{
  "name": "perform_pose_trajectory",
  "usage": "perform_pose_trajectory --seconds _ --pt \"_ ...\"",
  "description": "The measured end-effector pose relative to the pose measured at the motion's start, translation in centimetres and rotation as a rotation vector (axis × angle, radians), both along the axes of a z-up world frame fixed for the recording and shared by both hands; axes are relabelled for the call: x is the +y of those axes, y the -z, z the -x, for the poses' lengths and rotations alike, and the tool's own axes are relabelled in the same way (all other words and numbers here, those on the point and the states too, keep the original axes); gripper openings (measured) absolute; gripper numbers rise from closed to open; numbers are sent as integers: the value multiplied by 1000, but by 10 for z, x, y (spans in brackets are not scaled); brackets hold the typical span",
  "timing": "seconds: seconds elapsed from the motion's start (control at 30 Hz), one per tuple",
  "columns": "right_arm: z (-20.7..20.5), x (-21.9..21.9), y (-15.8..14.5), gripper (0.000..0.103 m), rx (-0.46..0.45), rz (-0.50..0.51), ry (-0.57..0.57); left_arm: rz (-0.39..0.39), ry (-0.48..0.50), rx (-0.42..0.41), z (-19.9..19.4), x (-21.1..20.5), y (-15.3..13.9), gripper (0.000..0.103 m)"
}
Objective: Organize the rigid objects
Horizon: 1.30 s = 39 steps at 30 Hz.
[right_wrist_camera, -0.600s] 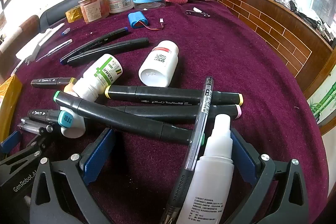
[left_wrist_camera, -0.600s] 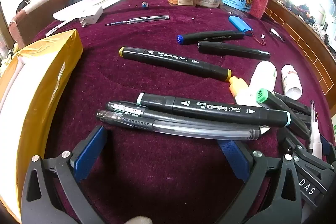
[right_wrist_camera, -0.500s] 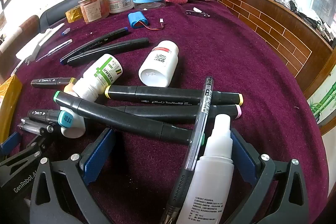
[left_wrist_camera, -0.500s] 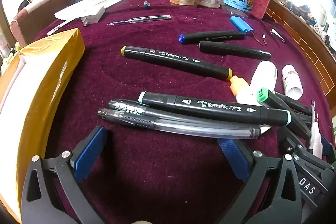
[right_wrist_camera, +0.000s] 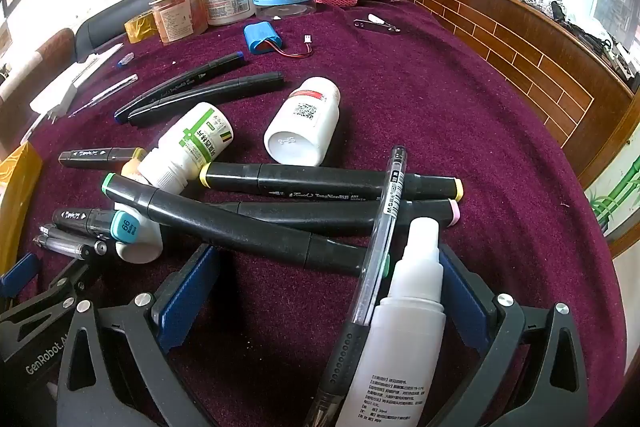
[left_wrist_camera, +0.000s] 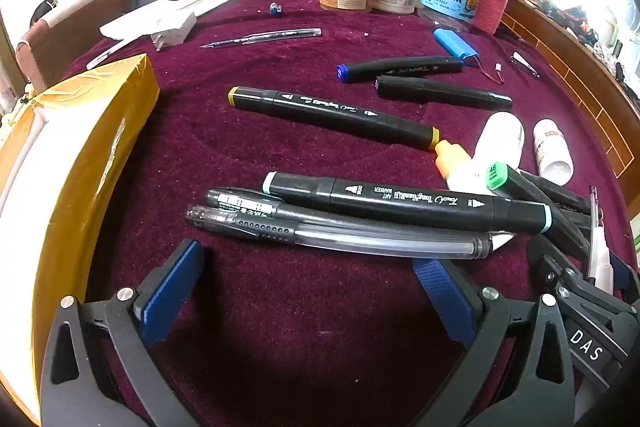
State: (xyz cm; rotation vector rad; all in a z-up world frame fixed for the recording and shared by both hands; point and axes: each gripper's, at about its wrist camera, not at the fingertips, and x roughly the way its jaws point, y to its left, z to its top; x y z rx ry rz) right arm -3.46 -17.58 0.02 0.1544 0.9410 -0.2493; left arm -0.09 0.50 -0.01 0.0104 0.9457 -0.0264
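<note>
Both claws are sitting wide open, gripping nothing. Left gripper [left_wrist_camera: 308, 267] is hovering by the clear pen [left_wrist_camera: 340, 233]; right gripper [right_wrist_camera: 328, 283] is straddling the spray bottle [right_wrist_camera: 400, 339] near the table's front edge.

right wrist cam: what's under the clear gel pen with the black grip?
The clear gel pen with the black grip lies across three black art markers: the yellow-capped, pink-capped and green-capped. Its tip runs out of frame beside the white spray bottle.

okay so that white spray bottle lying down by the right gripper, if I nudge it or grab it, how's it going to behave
The white spray bottle lies on its side and is round, so a nudge would probably roll it, though the velvety cloth may slow that. Its smooth plastic could slip between the pads. A clear pen leans against it and would likely shift too.
</note>
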Motion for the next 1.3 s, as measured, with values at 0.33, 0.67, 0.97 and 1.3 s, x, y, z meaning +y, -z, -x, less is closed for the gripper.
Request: perform_pose_trajectory --seconds 0.33,0.67,0.97,1.3 --pt "0 0 0 102 0 0 1 0 -9 -2 0 -3 1 103" --pt "2 -5 -2 102 13 -25 -41 -2 -10 -2 -1 -4 1 103" --pt "1 -4 -2 102 60 -24 -73 -9 92 152 -3 1 -3 103" --pt "63 -6 -108 96 -307 -12 -76 149 183 24 39 20 -46 100"
